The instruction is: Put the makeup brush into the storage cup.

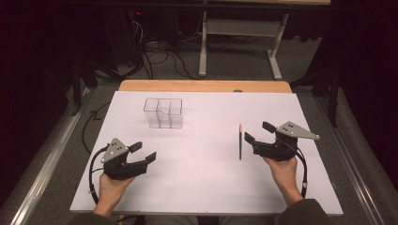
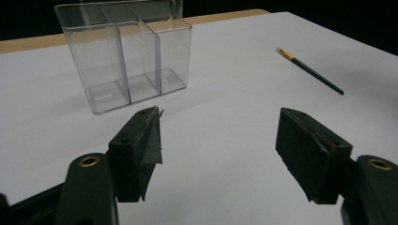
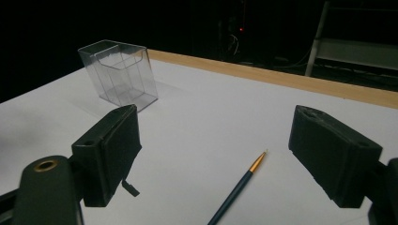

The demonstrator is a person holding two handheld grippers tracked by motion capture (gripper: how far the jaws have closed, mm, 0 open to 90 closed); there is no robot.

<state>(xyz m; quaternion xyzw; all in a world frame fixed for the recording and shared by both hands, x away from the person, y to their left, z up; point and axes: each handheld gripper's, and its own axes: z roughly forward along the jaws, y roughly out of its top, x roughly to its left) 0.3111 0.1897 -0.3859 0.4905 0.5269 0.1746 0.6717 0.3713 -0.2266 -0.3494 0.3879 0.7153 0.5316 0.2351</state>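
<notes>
Dark-handled paintbrush (image 1: 240, 142) lay flat on the tabletop (image 1: 202, 187), ready for pickup. My right gripper (image 1: 256, 132) hovered beside it, jaws spread; my left gripper (image 1: 143, 152) waited, also spread.

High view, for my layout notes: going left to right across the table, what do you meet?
Left gripper → clear organizer → paintbrush → right gripper.

Dark, perhaps teal brush (image 3: 237, 187), gold ferrule; clear organiser (image 1: 163, 113); white sheet (image 1: 206, 178)
</notes>
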